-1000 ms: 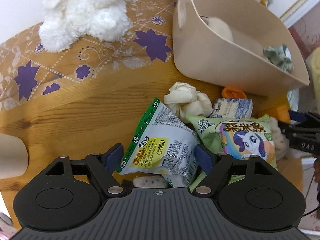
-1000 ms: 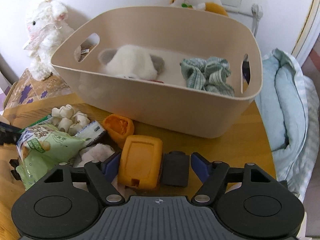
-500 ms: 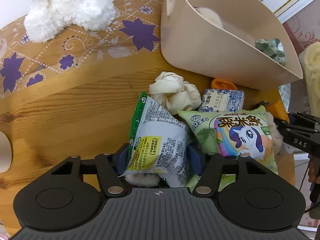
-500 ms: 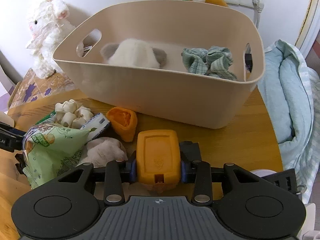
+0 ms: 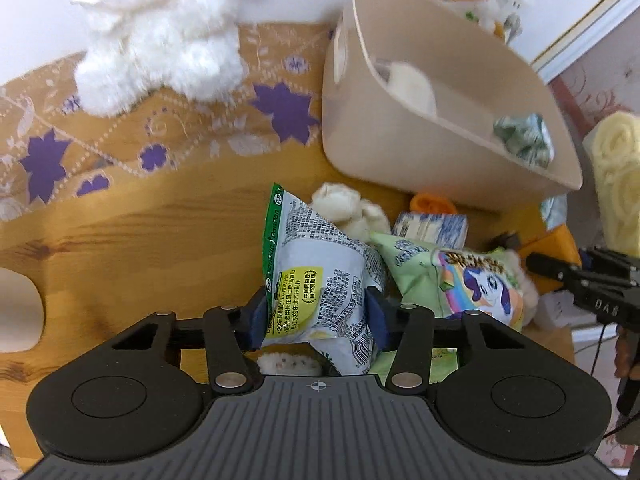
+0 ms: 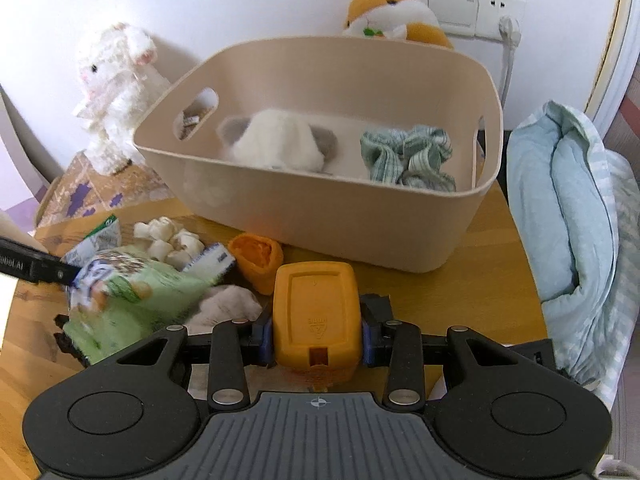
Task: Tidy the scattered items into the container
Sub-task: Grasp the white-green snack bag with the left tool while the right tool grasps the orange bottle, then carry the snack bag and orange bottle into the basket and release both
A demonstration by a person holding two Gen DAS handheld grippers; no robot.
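Observation:
My left gripper (image 5: 318,316) is shut on a white-and-green snack packet (image 5: 316,276) and holds it above the wooden table (image 5: 140,248). My right gripper (image 6: 316,332) is shut on an orange box (image 6: 316,312), lifted in front of the beige bin (image 6: 360,216). The bin (image 5: 400,152) holds a white plush and a green striped cloth (image 6: 408,156). On the table lie a pony snack bag (image 5: 460,284), a white knotted item (image 5: 348,208), a blue-white packet (image 5: 432,226) and an orange cloth (image 6: 258,258).
A white plush rabbit (image 6: 116,92) stands on a patterned box (image 5: 160,128) at the left. An orange hamster plush (image 6: 392,16) sits behind the bin. A folded blue blanket (image 6: 572,240) lies to the right of the table.
Both grippers closed on their items, the left on the snack packet and the right on the orange box, and both have lifted them. The pony bag has shifted.

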